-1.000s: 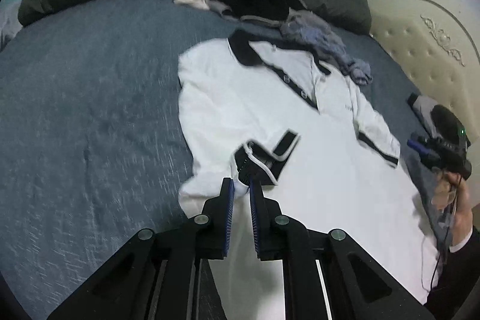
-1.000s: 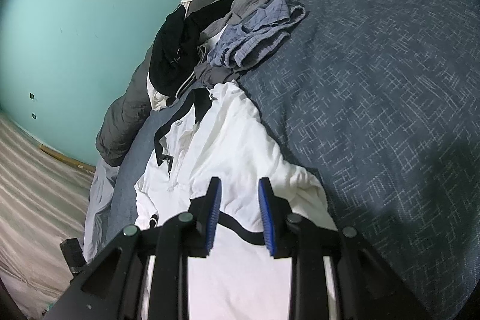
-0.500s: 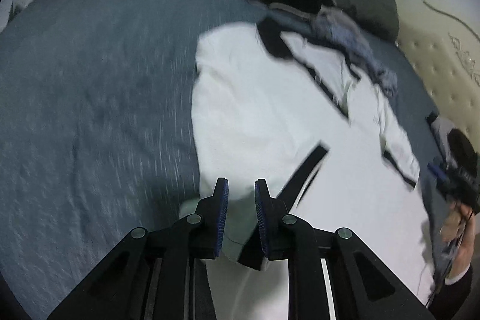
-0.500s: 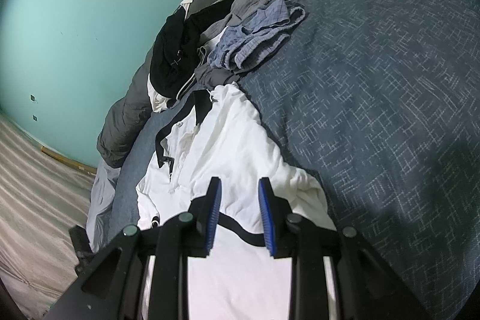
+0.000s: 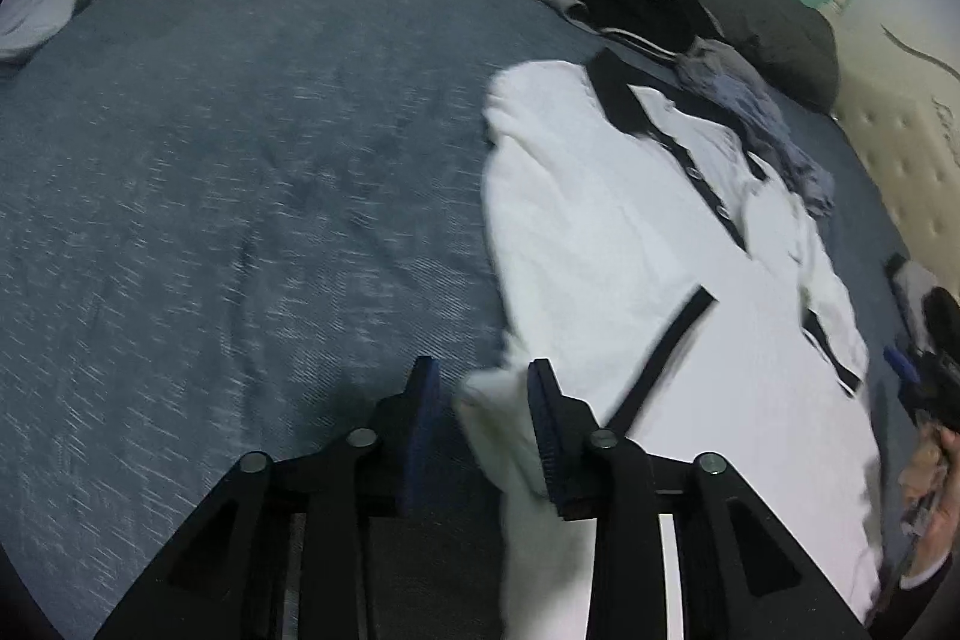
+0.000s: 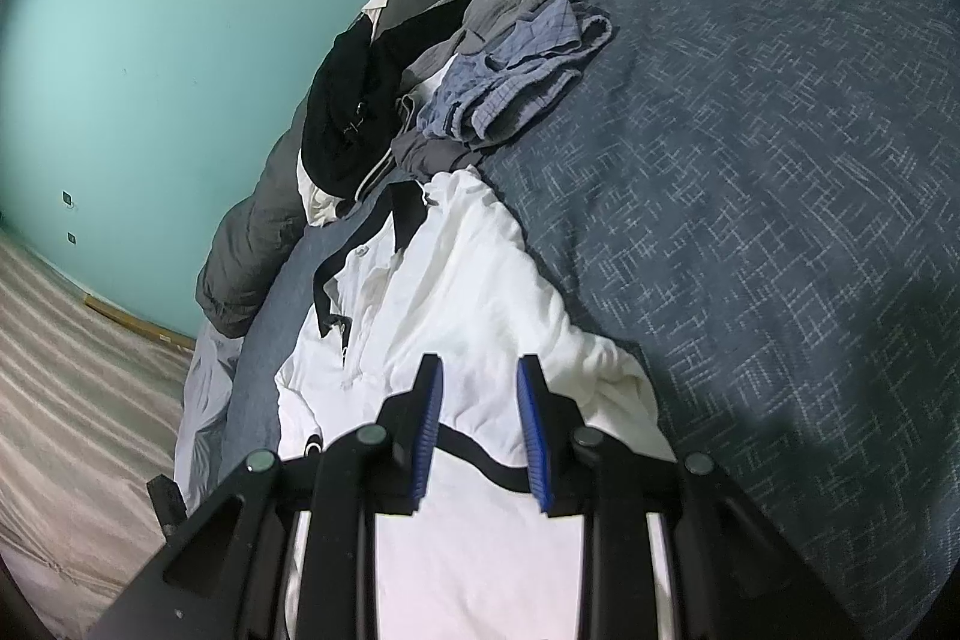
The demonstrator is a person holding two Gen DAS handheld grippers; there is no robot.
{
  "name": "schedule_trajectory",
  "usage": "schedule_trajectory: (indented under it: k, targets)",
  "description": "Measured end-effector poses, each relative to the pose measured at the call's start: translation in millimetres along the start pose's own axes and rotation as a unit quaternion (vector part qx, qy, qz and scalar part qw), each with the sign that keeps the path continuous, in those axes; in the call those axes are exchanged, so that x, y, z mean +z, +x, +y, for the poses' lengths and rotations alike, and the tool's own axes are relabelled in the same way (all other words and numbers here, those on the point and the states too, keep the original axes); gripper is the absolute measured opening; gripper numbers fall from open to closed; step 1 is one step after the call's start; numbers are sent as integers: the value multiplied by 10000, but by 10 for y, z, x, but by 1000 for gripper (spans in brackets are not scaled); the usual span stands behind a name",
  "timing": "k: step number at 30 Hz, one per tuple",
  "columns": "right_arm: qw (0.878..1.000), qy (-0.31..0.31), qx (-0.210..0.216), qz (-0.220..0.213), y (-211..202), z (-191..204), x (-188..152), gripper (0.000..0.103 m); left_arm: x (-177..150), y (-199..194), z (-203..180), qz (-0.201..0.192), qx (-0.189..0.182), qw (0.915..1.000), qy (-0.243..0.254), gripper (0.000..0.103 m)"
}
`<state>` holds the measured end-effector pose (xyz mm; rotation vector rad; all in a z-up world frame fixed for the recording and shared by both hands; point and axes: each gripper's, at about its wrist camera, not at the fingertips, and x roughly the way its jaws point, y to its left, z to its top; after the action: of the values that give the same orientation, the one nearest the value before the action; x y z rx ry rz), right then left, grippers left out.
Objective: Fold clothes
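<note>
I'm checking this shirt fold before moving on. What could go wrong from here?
1. The left tool is opening with the white shirt's edge between its fingers; the folded-in sleeve may slip back out.
2. The clothes pile touches the collar and could snag the next fold.

- No text, label, brand, number or sign is showing legibly in either wrist view.
- The white shirt (image 5: 606,244) is carrying only black trim and a buttoned placket; no print or logo is appearing on it, though the left wrist view is blurring and could be hiding small marks.
- The black garment (image 6: 354,118) on the pile is showing a tiny pale mark, possibly a tag or a fastener, too small to read.
- The headboard (image 5: 900,100) is bearing a raised curling ornament, not lettering.
</note>
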<state>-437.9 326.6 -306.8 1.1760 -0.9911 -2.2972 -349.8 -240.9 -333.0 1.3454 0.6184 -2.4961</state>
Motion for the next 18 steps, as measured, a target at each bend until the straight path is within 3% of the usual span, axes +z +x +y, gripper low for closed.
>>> schedule_trajectory:
  k: [6,8,12,18]
  targets:
    - [10000,26,-4,-19,-6,-18,18,25,-102,85,100,225,-370,9990,-102,32]
    - [10000,26,-8,-20,-7,-20,16,25,-140,84,93,253,-391,9989,-61,15]
    - [10000,15,-9,-8,3,-13,9,25,-152,8,175,91,-517,9981,-336,7]
    - [10000,15,-12,9,16,-10,2,25,-203,-69,291,-28,-643,9952,-734,4]
